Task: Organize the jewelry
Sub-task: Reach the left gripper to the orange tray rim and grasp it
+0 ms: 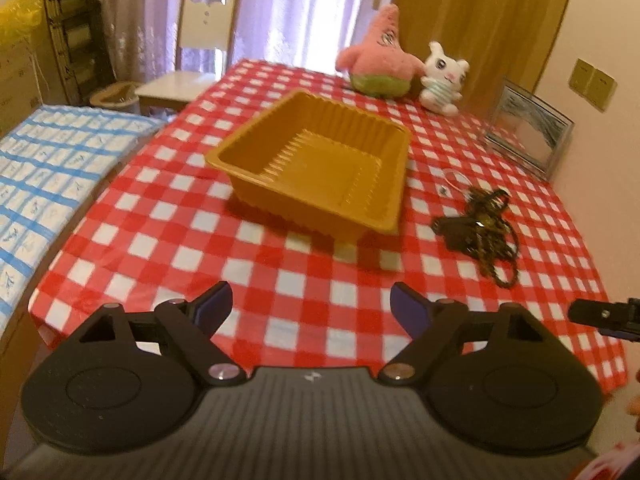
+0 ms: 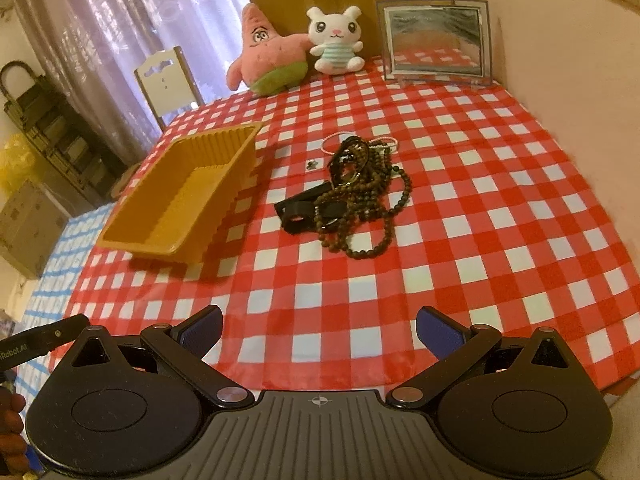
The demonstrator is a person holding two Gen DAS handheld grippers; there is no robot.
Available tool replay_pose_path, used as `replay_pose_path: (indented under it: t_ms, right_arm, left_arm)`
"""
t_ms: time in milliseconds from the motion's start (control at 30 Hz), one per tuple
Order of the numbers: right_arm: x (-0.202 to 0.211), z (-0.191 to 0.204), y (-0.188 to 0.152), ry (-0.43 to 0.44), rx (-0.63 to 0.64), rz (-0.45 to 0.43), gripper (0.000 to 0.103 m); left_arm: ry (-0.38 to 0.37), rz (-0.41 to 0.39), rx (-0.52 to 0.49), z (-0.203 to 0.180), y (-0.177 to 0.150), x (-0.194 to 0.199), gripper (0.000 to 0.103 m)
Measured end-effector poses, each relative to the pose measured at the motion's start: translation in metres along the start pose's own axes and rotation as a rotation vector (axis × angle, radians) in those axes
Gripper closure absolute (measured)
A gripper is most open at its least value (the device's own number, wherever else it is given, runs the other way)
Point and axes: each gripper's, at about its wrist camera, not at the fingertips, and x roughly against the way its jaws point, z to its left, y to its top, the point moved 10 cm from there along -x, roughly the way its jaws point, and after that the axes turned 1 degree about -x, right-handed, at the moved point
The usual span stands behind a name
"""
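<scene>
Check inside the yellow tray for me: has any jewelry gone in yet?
Nothing shows inside the yellow tray: its ribbed floor is bare in the left wrist view. The near wall hides a strip of floor. The jewelry pile lies on the tablecloth beside it.

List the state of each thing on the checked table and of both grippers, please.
Yellow ribbed plastic tray: upright, empty.
Tangled pile of dark bead necklaces: on the cloth, outside the tray.
Thin pink bracelet: lying flat behind the pile.
Glass picture frame: standing.
Left gripper: open, empty.
Right gripper: open, empty.
</scene>
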Motion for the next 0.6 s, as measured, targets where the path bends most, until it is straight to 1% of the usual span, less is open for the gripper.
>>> replay_pose_path:
  t_ms: [33,100,133,200,300,367,467,600]
  right_arm:
    - [-0.003,-0.001,0.001,0.004,-0.006,0.001,0.0]
    - [-0.01,-0.004,0.005,0.004,-0.032,-0.001,0.0]
    - [-0.013,-0.007,0.007,-0.001,-0.049,-0.009,0.0]
    - [-0.02,-0.011,0.014,-0.007,-0.074,-0.04,0.0]
    - [-0.029,-0.016,0.024,-0.05,-0.086,-0.091,0.0]
    - [-0.035,-0.017,0.03,-0.079,-0.084,-0.108,0.001]
    - [-0.049,-0.015,0.038,-0.098,-0.094,-0.106,0.001]
    - [-0.066,-0.011,0.045,-0.06,-0.167,-0.089,0.0]
  left_arm:
    - [0.006,-0.005,0.0,0.003,0.002,-0.005,0.021]
    - [0.016,-0.019,0.005,0.011,0.008,-0.017,0.026]
    - [0.017,-0.027,0.009,0.015,0.012,-0.022,0.026]
    - [0.018,-0.063,0.022,0.026,0.022,-0.033,0.03]
    - [0.023,-0.086,0.049,0.042,0.038,-0.052,0.031]
    - [0.016,-0.098,0.075,0.052,0.05,-0.065,0.032]
    - [0.015,-0.121,0.111,0.066,0.066,-0.084,0.032]
    - [0.0,-0.139,0.144,0.083,0.081,-0.114,0.032]
